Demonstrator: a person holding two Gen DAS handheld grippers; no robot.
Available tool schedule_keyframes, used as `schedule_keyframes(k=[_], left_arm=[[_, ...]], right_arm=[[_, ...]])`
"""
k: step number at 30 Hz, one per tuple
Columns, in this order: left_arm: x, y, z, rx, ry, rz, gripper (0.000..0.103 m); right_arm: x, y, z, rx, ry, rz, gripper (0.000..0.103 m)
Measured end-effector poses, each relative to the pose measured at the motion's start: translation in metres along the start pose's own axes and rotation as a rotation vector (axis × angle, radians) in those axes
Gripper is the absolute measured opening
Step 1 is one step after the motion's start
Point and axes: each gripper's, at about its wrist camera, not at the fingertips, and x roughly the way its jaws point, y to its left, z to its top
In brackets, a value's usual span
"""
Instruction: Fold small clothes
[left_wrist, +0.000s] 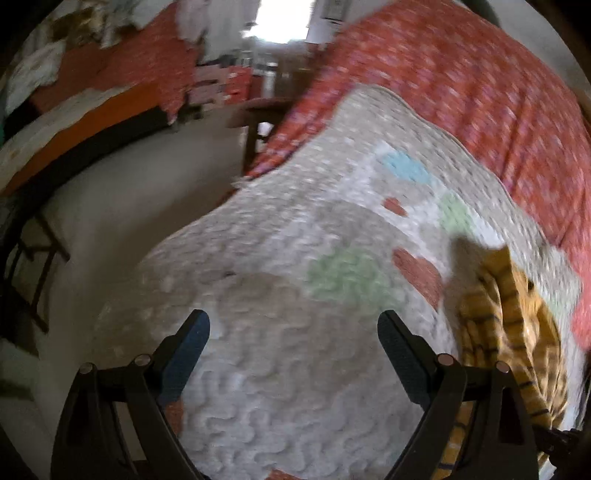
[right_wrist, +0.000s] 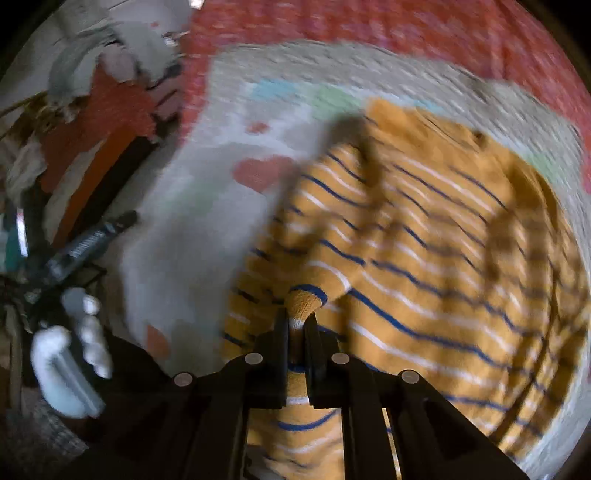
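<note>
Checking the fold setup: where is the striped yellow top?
The striped yellow top lies on the pale quilt, right of centre in the right wrist view, a fold pinched in the right gripper.

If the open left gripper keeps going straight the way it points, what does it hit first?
Most likely the pale quilted blanket with pastel patches: bare quilt fills the gap ahead of the left gripper. The mustard striped knit garment lies off to its right, outside that line. Blur leaves depth uncertain.
</note>
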Motion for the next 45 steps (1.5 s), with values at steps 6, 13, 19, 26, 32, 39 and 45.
schedule_keyframes(k=[6,13,19,26,32,39,45], left_arm=[[-0.019,0.046,0.008,-0.173,-0.062,0.064,0.092],[-0.03,0.07,0.014,-0.256,-0.109,0.088,0.092],[-0.029,0.053,0.013,-0.192,-0.116,0.074,0.092],[-0.033,-0.003,0.002,-0.007,-0.106,-0.05,0.092],[-0.042,-0.081,-0.034,0.26,-0.053,-0.206,0.092],[-0.005,-0.117,-0.078,0.366,0.18,-0.142,0.079],[-0.04,-0.127,-0.093,0.379,0.199,-0.142,0.079]], right_arm=[[0.076,0.062,0.065,-0.057,0.081,0.166,0.008],[0.16,0.09,0.088,-0.012,0.184,0.255,0.012],[0.098,0.066,0.074,-0.022,0.084,0.296,0.043],[-0.029,-0.063,0.007,0.075,-0.081,0.042,0.047],[-0.129,-0.222,-0.089,0.36,-0.167,-0.352,0.052],[-0.156,-0.304,-0.157,0.566,-0.169,-0.387,0.058],[-0.124,-0.293,-0.171,0.576,-0.166,-0.369,0.059]])
